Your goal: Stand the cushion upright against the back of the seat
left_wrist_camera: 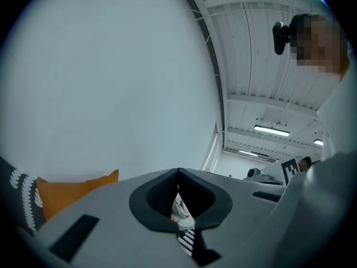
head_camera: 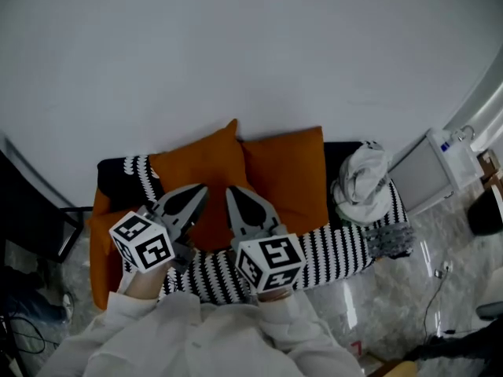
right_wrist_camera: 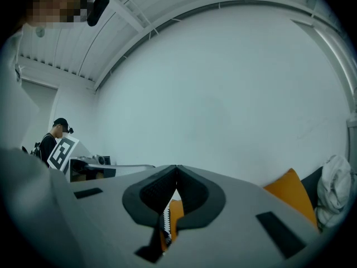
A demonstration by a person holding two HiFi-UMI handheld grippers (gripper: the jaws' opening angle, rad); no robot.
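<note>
In the head view, the striped seat (head_camera: 346, 246) runs across the lower middle of the frame with a pale wall (head_camera: 236, 45) behind it. Left of centre, the left gripper (head_camera: 204, 188) is held level over the seat by a white-sleeved arm and points toward the wall. In the left gripper view its jaws (left_wrist_camera: 178, 172) meet at the tips with nothing between them; only a sliver of white cloth and striped fabric shows through the gap behind them. Just beyond its tips the left orange cushion (head_camera: 196, 163) stands upright against the back of the seat, one corner poking up in front of the wall. That cushion also shows at the lower left of the left gripper view (left_wrist_camera: 72, 190). Just right of centre, the right gripper (head_camera: 231, 192) lies close beside the left one. In its own view it is likewise closed and empty (right_wrist_camera: 177, 168). Further right, the right orange cushion (head_camera: 287, 171) also stands upright, its edge touching the left cushion. At the seat's right end sits a white cloth bundle (head_camera: 363, 175), which shows at the right edge of the right gripper view (right_wrist_camera: 334, 188).
</note>
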